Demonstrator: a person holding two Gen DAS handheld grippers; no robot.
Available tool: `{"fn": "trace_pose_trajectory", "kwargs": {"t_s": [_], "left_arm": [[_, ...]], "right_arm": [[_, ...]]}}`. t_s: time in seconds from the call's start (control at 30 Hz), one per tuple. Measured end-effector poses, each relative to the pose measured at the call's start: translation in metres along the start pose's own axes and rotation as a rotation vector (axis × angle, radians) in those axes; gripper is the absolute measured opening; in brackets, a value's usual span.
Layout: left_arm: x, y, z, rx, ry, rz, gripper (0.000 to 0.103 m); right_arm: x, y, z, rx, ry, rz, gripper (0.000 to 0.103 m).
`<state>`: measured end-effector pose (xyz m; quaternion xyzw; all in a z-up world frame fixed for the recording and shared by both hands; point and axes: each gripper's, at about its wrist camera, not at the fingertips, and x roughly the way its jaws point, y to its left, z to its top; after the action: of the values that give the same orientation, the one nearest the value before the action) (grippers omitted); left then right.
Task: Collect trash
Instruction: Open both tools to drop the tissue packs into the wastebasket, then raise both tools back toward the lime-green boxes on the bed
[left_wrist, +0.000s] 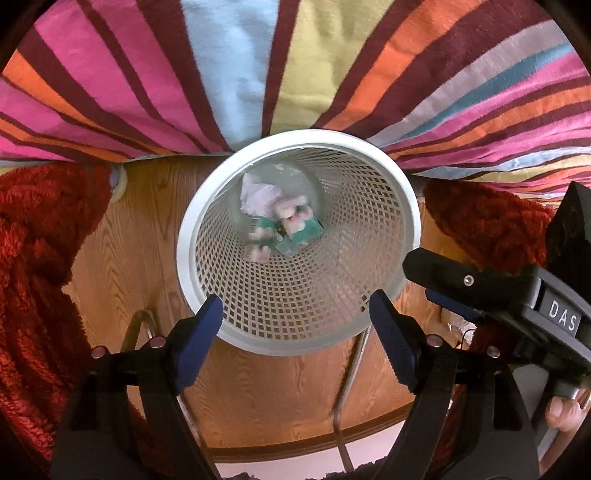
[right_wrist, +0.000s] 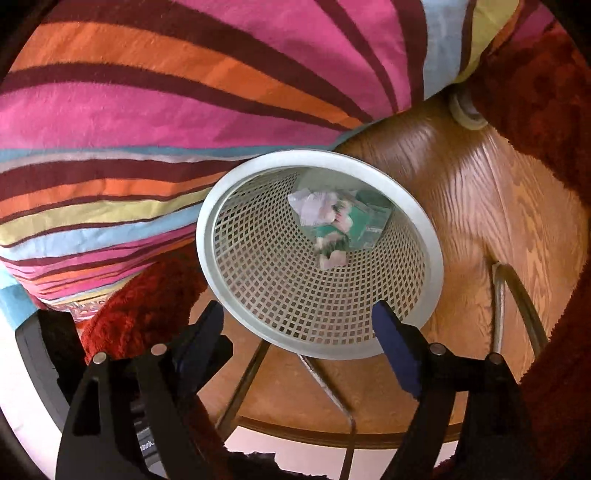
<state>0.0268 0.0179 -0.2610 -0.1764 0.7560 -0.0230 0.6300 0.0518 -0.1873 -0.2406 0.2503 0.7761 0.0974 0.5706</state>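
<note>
A white mesh wastebasket (left_wrist: 388, 206) stands on a wooden floor against a striped bedcover; it also shows in the right wrist view (right_wrist: 229, 206). Inside it lie crumpled white paper (left_wrist: 256, 194) and green and pink wrappers (left_wrist: 295, 225), seen in the right wrist view as crumpled paper (right_wrist: 310, 208) and green wrappers (right_wrist: 354, 229). My left gripper (left_wrist: 295, 306) is open and empty above the basket's near rim. My right gripper (right_wrist: 297, 314) is open and empty, also above the near rim. The right gripper's body (left_wrist: 498, 291) shows at the right of the left wrist view.
A striped bedcover (left_wrist: 295, 66) hangs behind the basket. Red shaggy rugs (left_wrist: 33, 258) lie on both sides on the wooden floor (left_wrist: 122, 240). Thin metal rods (right_wrist: 332, 391) and a round wooden edge (left_wrist: 295, 439) sit below the grippers. A white round caster (right_wrist: 467, 110) sits under the bed.
</note>
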Motion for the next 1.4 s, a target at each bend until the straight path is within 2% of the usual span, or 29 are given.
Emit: {"fn": "trace_pose_trajectory", "kwargs": {"t_s": [0.6, 0.93, 1.17, 1.3, 1.4], "left_arm": [[-0.015, 0.003, -0.004, -0.019, -0.056, -0.007, 0.079], [-0.04, 0.003, -0.013, -0.02, -0.16, 0.003, 0.079], [-0.069, 0.0, -0.023, 0.003, -0.274, 0.03, 0.079], [-0.102, -0.005, -0.031, 0.032, -0.42, 0.054, 0.079], [-0.132, -0.015, -0.038, 0.09, -0.574, 0.106, 0.079]], "right_arm": [[-0.007, 0.007, -0.008, -0.047, -0.042, -0.025, 0.078], [-0.024, 0.014, -0.019, -0.094, -0.1, -0.007, 0.078], [-0.064, 0.032, -0.032, -0.212, -0.287, 0.011, 0.078], [-0.086, 0.046, -0.039, -0.301, -0.398, 0.005, 0.078], [-0.114, 0.06, -0.05, -0.393, -0.549, -0.006, 0.078]]}}
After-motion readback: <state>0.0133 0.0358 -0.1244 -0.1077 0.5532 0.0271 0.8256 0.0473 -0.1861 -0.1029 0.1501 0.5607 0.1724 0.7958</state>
